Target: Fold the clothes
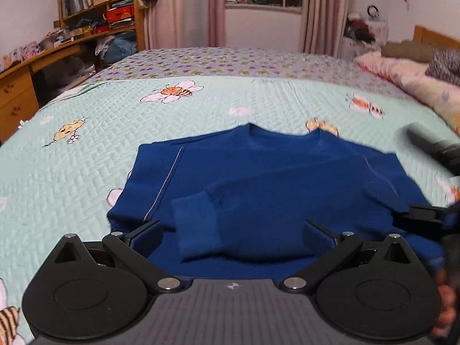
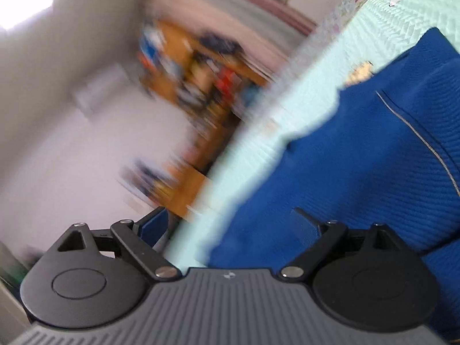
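Bedding fills the left wrist view: a pale green quilted spread printed with bees and flowers, laid over a floral sheet farther off. Far beyond the left claw's left finger stand a wooden desk and crowded bookshelves; straight ahead hang pink curtains round a window, and off to the right lie pillows against a wooden headboard.

Directly ahead of the left claw, a blue sweater lies flat on the spread, collar away from it, one ribbed cuff folded across the body between the fingers. A thin pale line runs down the sweater's left side. At the right edge a blurred dark shape, apparently the other claw, hangs over the sweater's right shoulder, with part of a hand below.

The left claw stands wide, nothing gripped.

The right wrist view is tilted and smeared. The right claw gapes wide; the sweater spreads ahead of its right finger, whether touching I cannot tell.
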Motion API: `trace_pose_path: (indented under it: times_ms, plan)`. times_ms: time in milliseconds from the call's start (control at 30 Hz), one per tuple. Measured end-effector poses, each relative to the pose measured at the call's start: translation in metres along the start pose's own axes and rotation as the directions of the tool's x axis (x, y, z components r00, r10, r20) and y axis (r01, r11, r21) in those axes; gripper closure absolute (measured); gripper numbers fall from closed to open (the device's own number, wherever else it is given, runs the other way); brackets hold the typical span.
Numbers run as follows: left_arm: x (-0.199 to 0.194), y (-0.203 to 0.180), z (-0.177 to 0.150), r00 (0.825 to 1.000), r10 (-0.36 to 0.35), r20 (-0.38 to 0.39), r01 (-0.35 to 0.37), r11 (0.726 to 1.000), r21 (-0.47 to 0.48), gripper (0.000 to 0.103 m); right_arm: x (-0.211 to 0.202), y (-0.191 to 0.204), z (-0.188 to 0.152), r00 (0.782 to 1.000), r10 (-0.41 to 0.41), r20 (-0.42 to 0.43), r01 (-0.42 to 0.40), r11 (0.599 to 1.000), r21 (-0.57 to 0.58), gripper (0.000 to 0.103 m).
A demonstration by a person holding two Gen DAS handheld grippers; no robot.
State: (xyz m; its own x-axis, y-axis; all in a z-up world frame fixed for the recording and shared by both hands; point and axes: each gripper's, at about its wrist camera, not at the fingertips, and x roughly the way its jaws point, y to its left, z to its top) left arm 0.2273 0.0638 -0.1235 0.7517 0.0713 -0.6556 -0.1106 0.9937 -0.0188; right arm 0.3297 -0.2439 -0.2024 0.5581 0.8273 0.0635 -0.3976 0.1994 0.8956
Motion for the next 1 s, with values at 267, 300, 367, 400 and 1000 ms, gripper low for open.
trace_pose_path:
  times_ms: [267, 300, 367, 400, 1000]
  plan:
    - [0.085, 0.015, -0.005, 0.973, -0.019, -0.232, 0.019, 1.000, -0.003, 0.000, -0.002, -0.031, 0.003, 0.973, -0.231, -0.018, 0.232, 0.966, 0.114, 0.044]
    - [0.084, 0.014, -0.004, 0.970, -0.016, -0.242, 0.017, 1.000, 0.002, 0.000, -0.004, -0.032, 0.003, 0.976, -0.218, -0.012, 0.218, 0.968, 0.125, 0.043]
    - [0.079, 0.014, -0.006, 0.971, -0.017, -0.238, 0.020, 1.000, 0.010, 0.000, -0.005, -0.033, 0.002, 0.979, -0.202, -0.001, 0.200, 0.969, 0.143, 0.043]
    - [0.075, 0.016, -0.007, 0.973, -0.013, -0.230, 0.014, 1.000, 0.001, 0.000, -0.006, -0.033, 0.001, 0.980, -0.197, 0.004, 0.195, 0.970, 0.147, 0.043]
    - [-0.039, 0.040, -0.101, 0.972, -0.024, -0.232, 0.035, 0.999, 0.042, 0.000, -0.028, 0.062, -0.068, 0.931, -0.330, -0.157, 0.307, 0.939, -0.153, 0.018]
